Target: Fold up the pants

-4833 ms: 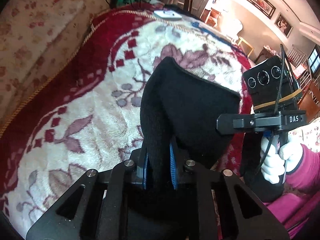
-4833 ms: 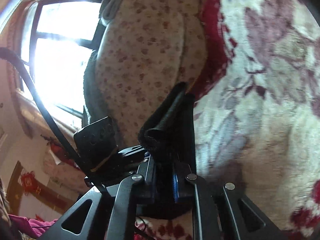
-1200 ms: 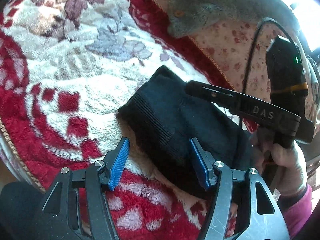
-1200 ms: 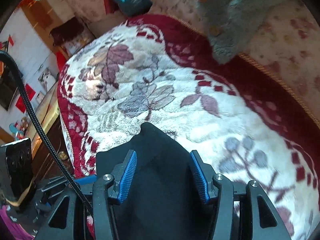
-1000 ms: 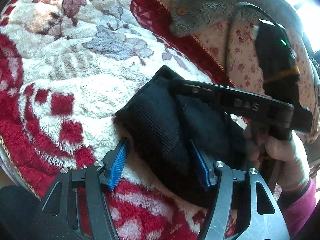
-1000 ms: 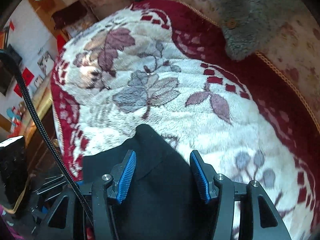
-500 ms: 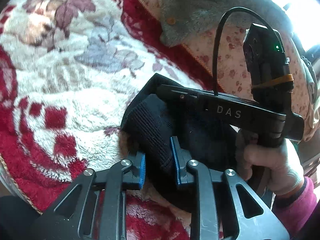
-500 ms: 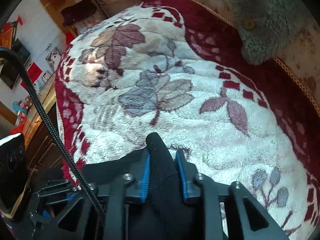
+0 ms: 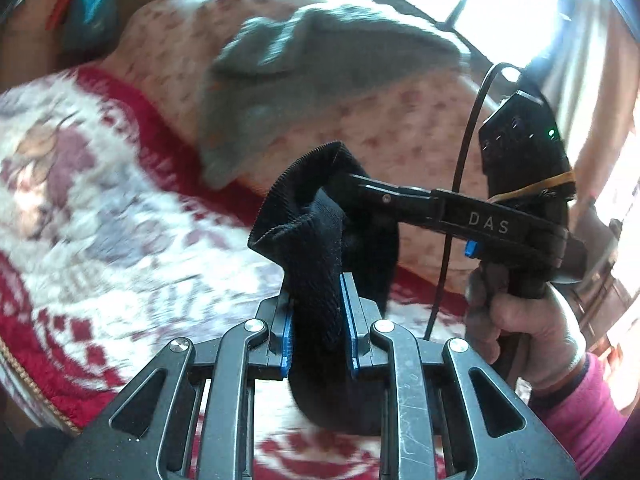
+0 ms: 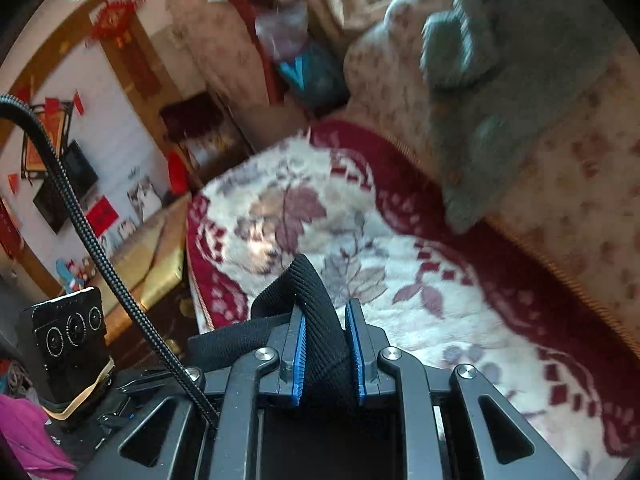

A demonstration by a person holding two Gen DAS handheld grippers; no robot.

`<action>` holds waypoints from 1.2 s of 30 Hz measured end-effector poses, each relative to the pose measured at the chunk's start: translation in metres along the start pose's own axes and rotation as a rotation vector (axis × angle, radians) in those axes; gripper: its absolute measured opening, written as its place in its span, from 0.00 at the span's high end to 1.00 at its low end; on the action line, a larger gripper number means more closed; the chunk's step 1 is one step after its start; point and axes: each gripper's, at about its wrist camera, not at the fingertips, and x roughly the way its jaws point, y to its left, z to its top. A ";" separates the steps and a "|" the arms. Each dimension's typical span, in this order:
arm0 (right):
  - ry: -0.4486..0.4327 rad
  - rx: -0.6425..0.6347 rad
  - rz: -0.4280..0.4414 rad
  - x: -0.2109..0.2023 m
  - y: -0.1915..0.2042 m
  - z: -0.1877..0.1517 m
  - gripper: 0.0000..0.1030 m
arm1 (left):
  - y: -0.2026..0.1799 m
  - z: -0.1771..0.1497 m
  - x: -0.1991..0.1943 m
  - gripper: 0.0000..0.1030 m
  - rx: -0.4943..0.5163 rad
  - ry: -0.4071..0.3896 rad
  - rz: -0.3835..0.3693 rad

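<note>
Pants (image 9: pixel 320 240) now lifted off the blanket (image 9: pixel 100 220), both claws clamped.

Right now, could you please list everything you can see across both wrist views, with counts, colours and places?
pants: one, black, bunched, pinched by both grippers above the blanket
blanket: one, cream with purple leaves and a red border, spread under the pants
sofa back: one, beige with small red flowers, behind the blanket
grey garment: one, draped over the sofa back
blue bag: one, at the far end of the sofa
cable: one, black, braided, at left in the right view
left gripper: one, black with blue pads, shut on the pants
right gripper: one, black with blue pads, shut on the pants
right hand: one, bare, pink sleeve, gripping the right handle
</note>
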 end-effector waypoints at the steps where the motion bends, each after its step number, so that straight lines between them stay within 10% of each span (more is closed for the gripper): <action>1: -0.023 0.012 -0.003 -0.016 -0.002 -0.002 0.83 | -0.009 0.002 -0.001 0.81 0.015 -0.001 -0.016; 18: -0.237 0.330 -0.191 -0.221 -0.081 -0.155 0.83 | -0.195 -0.084 0.064 0.82 0.301 0.219 -0.227; 28: -0.196 0.607 -0.310 -0.241 -0.159 -0.268 0.83 | -0.237 -0.155 0.122 0.77 0.360 0.344 -0.193; 36: -0.244 0.735 -0.391 -0.269 -0.168 -0.301 0.80 | -0.247 -0.145 0.095 0.60 0.378 0.359 -0.357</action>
